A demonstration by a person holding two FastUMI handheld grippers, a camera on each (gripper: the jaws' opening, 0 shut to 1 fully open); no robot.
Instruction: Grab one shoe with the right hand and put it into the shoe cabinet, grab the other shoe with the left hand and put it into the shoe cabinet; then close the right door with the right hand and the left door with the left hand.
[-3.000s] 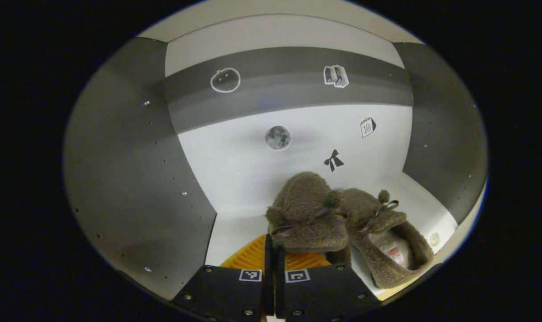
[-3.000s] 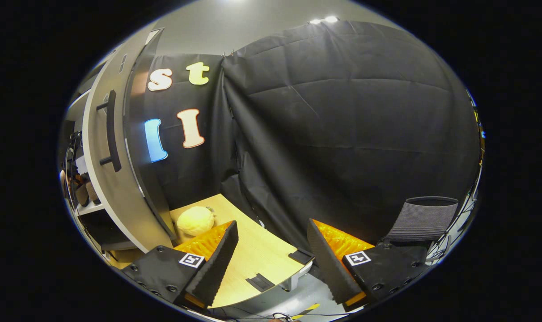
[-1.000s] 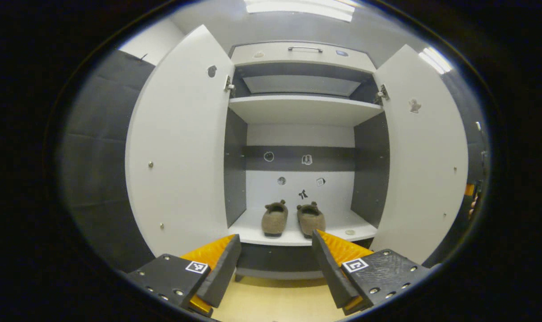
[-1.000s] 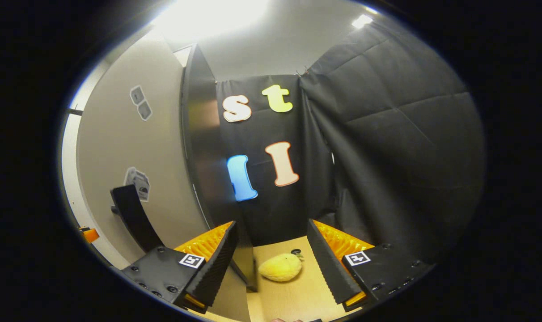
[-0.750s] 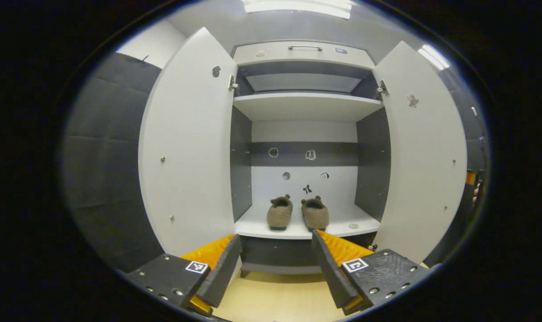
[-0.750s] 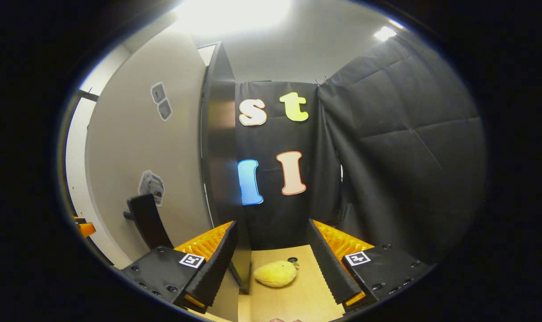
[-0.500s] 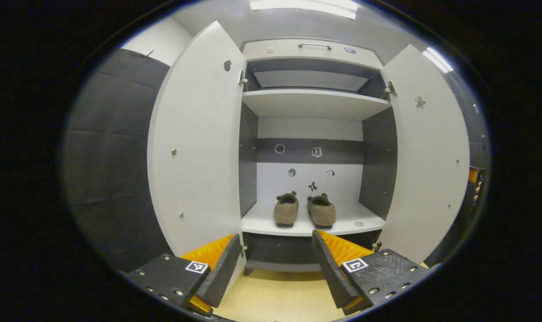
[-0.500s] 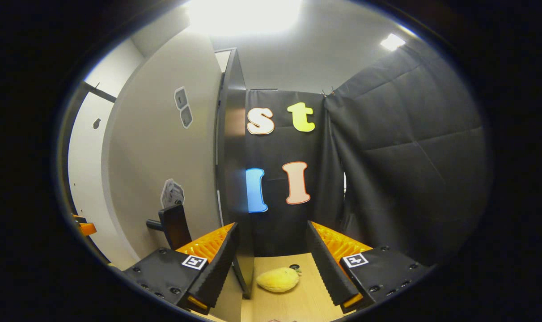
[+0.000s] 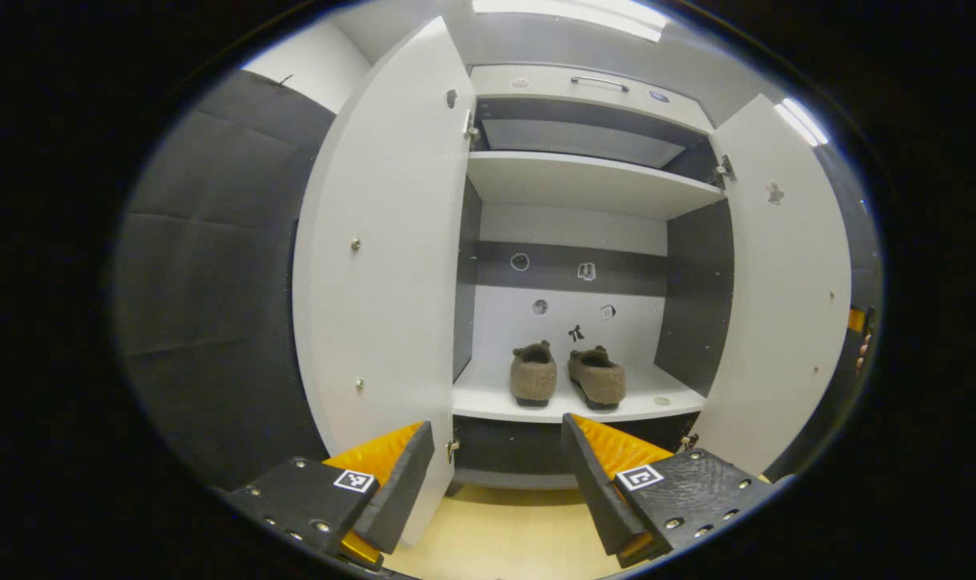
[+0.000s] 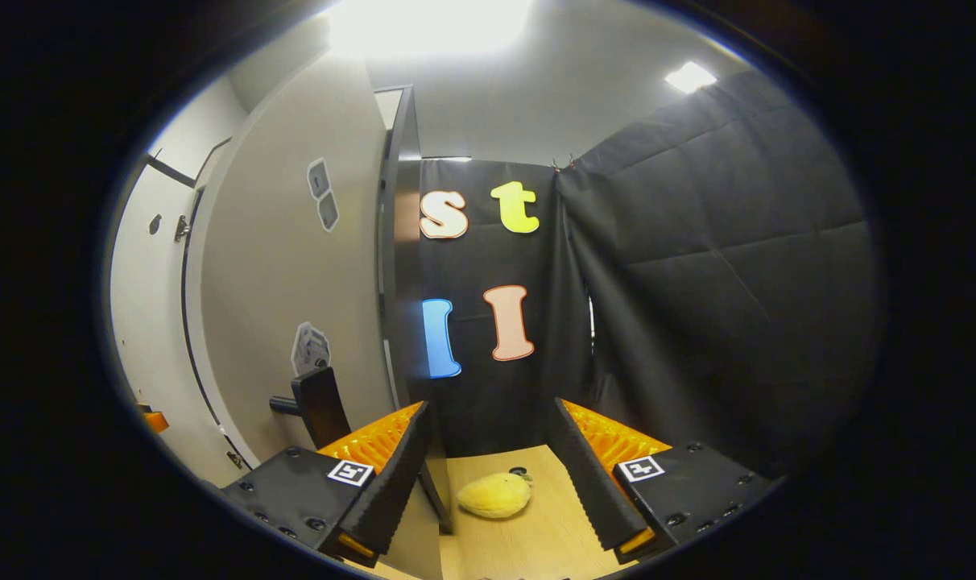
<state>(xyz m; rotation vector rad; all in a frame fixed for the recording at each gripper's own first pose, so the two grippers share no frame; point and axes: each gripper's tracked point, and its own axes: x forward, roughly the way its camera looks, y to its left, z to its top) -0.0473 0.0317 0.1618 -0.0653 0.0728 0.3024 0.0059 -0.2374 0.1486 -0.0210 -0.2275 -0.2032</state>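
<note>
Two brown shoes [image 9: 567, 377] are sitting side by side on the shoe cabinet's [image 9: 585, 181] lower shelf, doors ajar. Left gripper [image 9: 496, 475] and right gripper [image 10: 488, 475] are both hanging spread, empty; the right door's handle [image 10: 320, 407] is partly hidden.

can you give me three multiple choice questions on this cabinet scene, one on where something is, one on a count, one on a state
1. Where do the shoes stand?
A. on the lower shelf
B. on the upper shelf
C. on the floor

2. How many shoes are in the cabinet?
A. one
B. two
C. three

3. How do the cabinet doors stand?
A. both shut
B. one shut
C. both open

Key: 1 A, the pair sits side by side on the lower shelf. 2 B, two brown fuzzy shoes show. 3 C, the left door and right door are both swung out, and the inside is in plain sight.
</note>
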